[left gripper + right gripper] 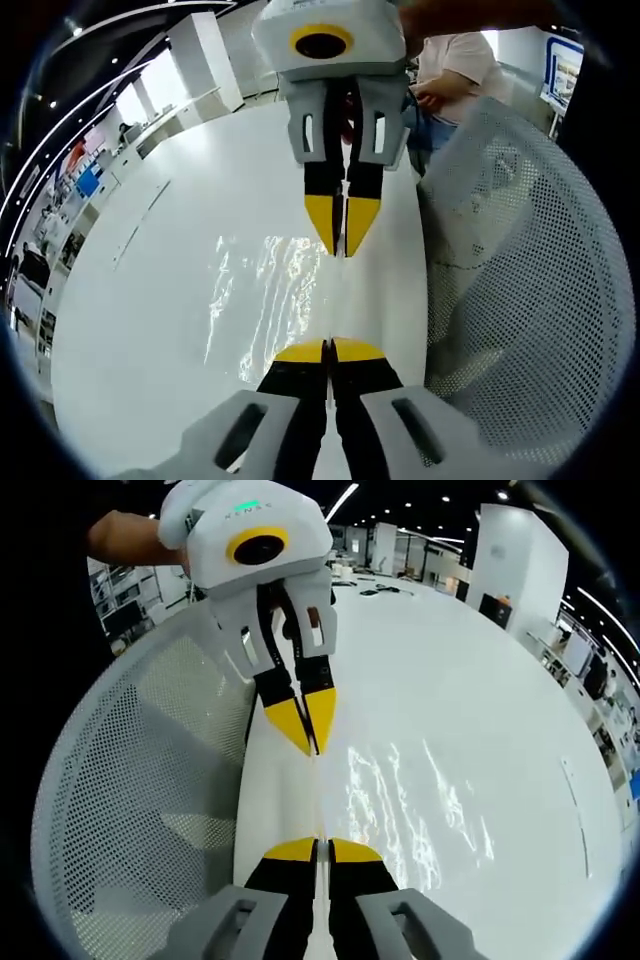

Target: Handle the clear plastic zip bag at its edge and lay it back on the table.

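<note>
The clear plastic zip bag point(268, 292) shows as glinting wrinkles over the white table point(150, 300). One edge of it runs straight between the two grippers. My left gripper point(328, 346) rises from the bottom of the left gripper view, jaws pressed together on that edge. Facing it from above is my right gripper point(343, 246), also shut on the edge. In the right gripper view the bag point(420, 800) spreads to the right. There my right gripper point(322, 842) and the opposing left gripper point(310, 746) pinch the same edge from either end.
A white perforated mesh basket point(520, 280) stands right beside the bag's held edge, and appears as the basket point(140, 780) on the left of the right gripper view. A person point(455, 75) stands past the table's far end. A hand point(125, 535) holds the left gripper.
</note>
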A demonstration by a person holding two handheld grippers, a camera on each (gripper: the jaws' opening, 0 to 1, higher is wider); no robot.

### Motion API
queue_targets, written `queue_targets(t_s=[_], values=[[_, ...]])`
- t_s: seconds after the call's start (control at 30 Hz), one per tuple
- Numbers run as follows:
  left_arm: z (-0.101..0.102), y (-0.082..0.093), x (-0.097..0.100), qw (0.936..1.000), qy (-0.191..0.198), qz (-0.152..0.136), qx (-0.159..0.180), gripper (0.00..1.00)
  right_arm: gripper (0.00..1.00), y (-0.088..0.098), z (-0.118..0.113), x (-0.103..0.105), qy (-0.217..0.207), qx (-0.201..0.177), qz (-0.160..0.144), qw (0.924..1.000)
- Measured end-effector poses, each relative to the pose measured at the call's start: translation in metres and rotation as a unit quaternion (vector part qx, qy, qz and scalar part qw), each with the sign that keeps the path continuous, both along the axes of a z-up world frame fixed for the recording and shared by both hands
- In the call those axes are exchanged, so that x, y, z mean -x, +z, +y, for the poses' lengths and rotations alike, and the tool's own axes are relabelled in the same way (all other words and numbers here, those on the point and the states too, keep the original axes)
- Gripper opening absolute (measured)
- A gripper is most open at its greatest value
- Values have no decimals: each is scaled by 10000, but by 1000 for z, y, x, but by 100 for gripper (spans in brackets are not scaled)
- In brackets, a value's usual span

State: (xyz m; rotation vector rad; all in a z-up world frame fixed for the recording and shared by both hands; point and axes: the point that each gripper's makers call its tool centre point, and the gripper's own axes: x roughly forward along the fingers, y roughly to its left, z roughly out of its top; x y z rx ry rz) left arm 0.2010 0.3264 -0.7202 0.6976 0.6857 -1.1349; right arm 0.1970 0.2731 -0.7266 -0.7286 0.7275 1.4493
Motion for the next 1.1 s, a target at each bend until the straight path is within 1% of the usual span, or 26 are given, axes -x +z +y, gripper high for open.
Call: queue_targets(t_s=[0.3,0.47,0.83,1.1], values=[[1,0,0,10000,1,5,-24,0,0,-4,-12,0,-41,138,-23,9999],[1,-1,0,10000,-12,8,-26,0,0,-3,-13,3,-84,140,-12,9999],[2,-3,0,10000,-6,23,-31,0,0,-5,-22,2,-120,217,-12,9997],[3,-3,1,10000,-12,31,-39,0,0,-11,-33,0,-168,289,17,9994]])
